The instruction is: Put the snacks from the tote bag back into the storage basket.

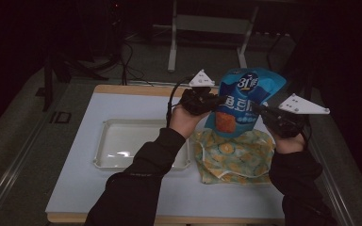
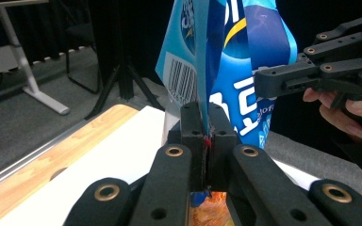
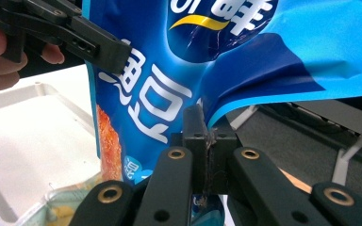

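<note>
High view: fixed above the surface's (image 1: 122,197) near edge, facing forward and down. Both gripper views: close along own jaws, sharing the blue snack bag (image 2: 245,70).

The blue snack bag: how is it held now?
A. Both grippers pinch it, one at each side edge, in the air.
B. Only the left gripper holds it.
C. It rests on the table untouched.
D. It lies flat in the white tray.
A: the left gripper and the right gripper each clamp an edge of the blue snack bag, lifted above the patterned cloth bag.
</note>
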Tool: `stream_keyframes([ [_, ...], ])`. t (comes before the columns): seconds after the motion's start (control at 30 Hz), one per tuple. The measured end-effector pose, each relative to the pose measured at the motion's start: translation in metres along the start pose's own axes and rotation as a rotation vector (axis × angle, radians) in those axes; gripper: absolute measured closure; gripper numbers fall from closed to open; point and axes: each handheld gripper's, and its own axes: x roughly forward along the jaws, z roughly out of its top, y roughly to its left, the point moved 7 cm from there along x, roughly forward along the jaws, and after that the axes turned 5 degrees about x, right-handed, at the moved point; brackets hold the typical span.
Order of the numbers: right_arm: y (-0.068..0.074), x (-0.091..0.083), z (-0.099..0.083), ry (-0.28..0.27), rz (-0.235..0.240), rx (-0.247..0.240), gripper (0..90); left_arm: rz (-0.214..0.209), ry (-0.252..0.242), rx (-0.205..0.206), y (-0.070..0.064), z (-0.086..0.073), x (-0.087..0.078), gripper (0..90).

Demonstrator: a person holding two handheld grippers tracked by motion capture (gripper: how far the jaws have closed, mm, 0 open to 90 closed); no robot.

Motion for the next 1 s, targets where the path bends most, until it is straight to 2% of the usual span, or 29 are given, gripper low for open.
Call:
stream_keyframes([
  [1.0,0.052,0.043,0.029,-0.011,0.088,-0.046,89.2,0.094,-0.012,-0.038,0.026,-0.013,-0.066,89.5],
])
